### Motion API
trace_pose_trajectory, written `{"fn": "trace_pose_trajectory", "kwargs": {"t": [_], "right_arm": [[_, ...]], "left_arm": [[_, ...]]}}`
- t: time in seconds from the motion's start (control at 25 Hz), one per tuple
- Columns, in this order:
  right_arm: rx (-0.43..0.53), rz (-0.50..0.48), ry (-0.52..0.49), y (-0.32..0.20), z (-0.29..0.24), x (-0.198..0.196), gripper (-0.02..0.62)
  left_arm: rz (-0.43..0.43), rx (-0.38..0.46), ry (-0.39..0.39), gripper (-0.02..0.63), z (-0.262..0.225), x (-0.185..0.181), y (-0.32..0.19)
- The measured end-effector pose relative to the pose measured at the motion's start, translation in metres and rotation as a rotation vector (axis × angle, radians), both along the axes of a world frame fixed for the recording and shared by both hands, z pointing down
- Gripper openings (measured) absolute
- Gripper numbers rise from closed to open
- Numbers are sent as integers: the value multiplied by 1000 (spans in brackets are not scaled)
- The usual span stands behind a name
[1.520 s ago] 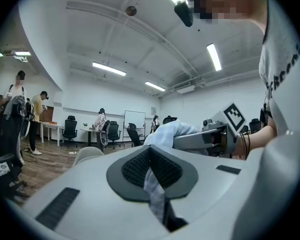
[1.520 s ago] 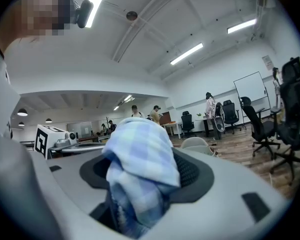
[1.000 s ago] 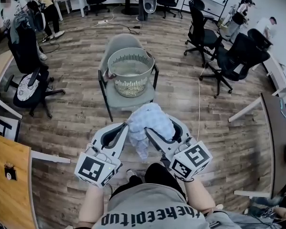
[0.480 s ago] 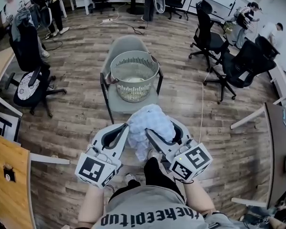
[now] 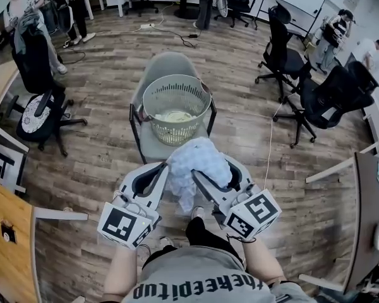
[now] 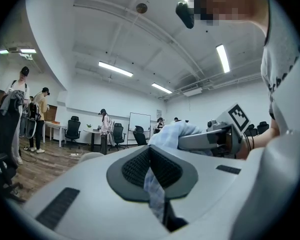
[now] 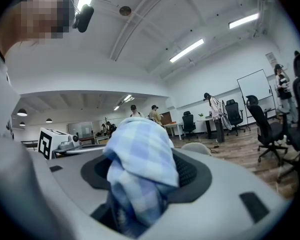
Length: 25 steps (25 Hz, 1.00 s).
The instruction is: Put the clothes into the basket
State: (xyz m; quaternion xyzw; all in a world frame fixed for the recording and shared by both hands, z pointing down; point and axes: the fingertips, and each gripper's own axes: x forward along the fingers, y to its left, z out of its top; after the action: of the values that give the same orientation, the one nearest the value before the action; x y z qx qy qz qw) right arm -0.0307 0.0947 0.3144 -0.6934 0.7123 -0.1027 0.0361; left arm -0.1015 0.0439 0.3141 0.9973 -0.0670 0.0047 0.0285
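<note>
Head view showed a blue checked garment [image 5: 199, 160] bunched between both tools at centre. The left gripper [image 5: 154, 179] pinched a thin strip of it in nearly closed jaws. The right gripper [image 5: 221, 180] clamped a thick wad, jaws wide. At twelve o'clock the basket [image 5: 177, 126] sat on a grey chair [image 5: 153, 150] over a wood-plank floor [image 5: 101, 145]. Black office chairs [image 5: 331, 96] stood at two o'clock, and people [image 5: 78, 8] at ten.

The cloth [image 5: 199, 160] mostly buried the jaws of the right tool [image 5: 211, 170], and stuff in the basket [image 5: 177, 134] was too small to tell.
</note>
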Motion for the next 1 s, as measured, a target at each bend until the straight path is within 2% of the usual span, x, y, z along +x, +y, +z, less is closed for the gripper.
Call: {"fn": "trace_pose_trajectory", "kwargs": {"t": [0.72, 1.0], "right_arm": [[2, -73, -17, -18, 3, 103, 275], [18, -101, -21, -18, 4, 130, 275]], "left_arm": [[-106, 4, -30, 14, 4, 96, -16], [-147, 29, -35, 14, 1, 118, -12]]}}
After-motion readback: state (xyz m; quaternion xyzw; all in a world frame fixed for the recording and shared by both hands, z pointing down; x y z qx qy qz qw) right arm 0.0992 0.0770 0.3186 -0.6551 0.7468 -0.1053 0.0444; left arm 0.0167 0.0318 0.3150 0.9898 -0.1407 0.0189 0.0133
